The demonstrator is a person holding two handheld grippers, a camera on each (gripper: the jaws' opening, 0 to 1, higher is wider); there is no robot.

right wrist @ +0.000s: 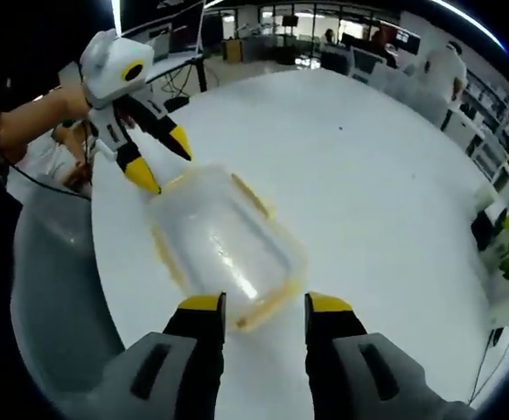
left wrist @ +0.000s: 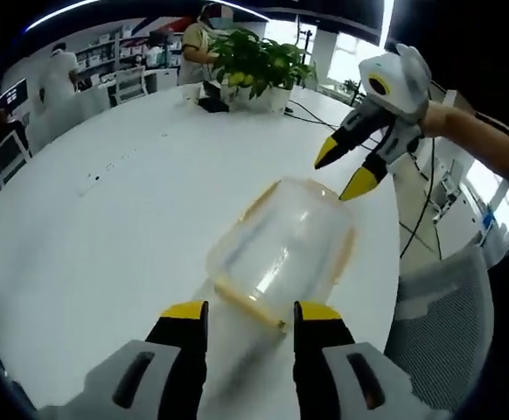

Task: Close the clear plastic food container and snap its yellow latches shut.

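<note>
Container (left wrist: 281,252) lies on table (left wrist: 106,219) between both grippers' parted jaws.

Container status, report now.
Both tongs open, left tongs and right tongs at opposite ends of the clear container, neither gripping. Lid on; yellow latches blurred, state unclear. White table around it unobstructed.
</note>
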